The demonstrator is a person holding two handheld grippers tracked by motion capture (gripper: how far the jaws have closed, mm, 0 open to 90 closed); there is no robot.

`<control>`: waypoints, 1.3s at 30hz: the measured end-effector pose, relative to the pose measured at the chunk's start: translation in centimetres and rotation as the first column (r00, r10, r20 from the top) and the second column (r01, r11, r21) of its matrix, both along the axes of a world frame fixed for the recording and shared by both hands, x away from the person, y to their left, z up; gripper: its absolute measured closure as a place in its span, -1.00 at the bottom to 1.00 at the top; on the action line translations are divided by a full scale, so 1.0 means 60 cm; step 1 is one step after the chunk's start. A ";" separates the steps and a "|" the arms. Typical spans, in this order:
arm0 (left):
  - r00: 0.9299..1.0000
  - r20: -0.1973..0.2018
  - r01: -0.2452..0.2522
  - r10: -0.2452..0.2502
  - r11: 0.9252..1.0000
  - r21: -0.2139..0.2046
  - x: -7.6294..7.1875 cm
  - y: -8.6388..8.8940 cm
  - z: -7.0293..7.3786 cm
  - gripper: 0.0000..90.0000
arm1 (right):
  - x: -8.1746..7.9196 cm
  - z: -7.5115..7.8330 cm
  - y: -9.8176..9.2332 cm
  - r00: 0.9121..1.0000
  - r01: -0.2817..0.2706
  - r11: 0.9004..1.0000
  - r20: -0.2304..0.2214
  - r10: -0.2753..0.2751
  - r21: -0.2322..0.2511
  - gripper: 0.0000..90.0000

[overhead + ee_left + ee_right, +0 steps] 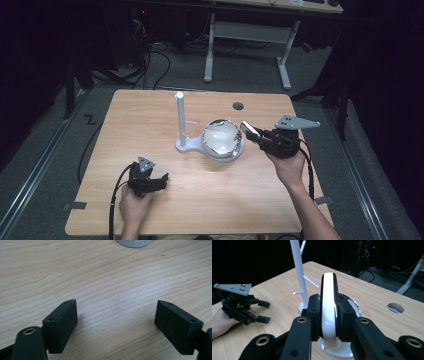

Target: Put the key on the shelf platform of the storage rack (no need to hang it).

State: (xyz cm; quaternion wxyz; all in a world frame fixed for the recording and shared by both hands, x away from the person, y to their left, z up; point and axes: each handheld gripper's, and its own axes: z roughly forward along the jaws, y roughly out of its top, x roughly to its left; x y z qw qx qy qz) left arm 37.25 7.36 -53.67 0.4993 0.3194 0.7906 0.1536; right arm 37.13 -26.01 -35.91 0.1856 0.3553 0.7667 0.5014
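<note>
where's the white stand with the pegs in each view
High view: white stand at the table's centre, post upright, just left of the shiny round thing.
Left gripper view: a slice of ribbed white base at the top edge, likely the stand's.
Right gripper view: its post rises upper centre-left, behind the right gripper, which is shut on a white curved piece.
Shared landmark: the wooden table.

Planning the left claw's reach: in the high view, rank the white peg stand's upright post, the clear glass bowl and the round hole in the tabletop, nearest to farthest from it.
1. White peg stand's upright post, up and right of the left claw.
2. Clear glass bowl, farther right.
3. Round hole in the tabletop, near the far edge.
</note>
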 end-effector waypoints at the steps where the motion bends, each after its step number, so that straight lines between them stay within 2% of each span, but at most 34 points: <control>1: 1.000 0.001 0.001 -0.001 1.000 0.001 0.000 0.000 0.000 -0.58 | 0.003 0.002 0.002 1.000 0.001 1.000 -0.002 -0.001 -0.003 0.70; 11: 1.000 -0.001 0.000 0.000 1.000 -0.001 0.000 0.000 0.000 -0.58 | 0.026 0.008 0.015 1.000 -0.001 1.000 -0.009 0.000 -0.005 0.70; 23: 1.000 0.002 0.003 -0.003 1.000 0.002 0.000 0.000 0.000 -0.58 | 0.054 0.000 0.035 1.000 0.005 1.000 -0.025 -0.005 -0.014 0.70; 32: 1.000 0.001 0.003 -0.003 1.000 0.002 0.000 0.000 0.000 -0.59 | 0.068 -0.016 0.052 0.999 -0.002 1.000 -0.048 0.001 -0.029 0.70; 33: 1.000 0.001 0.002 -0.002 1.000 0.003 0.000 0.000 0.000 -0.58 | 0.070 -0.020 0.058 0.999 0.001 0.999 -0.045 -0.003 -0.044 0.70; 39: 1.000 0.000 0.001 -0.001 1.000 0.002 0.000 0.000 0.000 -0.58 | 0.078 -0.032 0.069 0.998 -0.005 0.998 -0.060 0.002 -0.060 0.70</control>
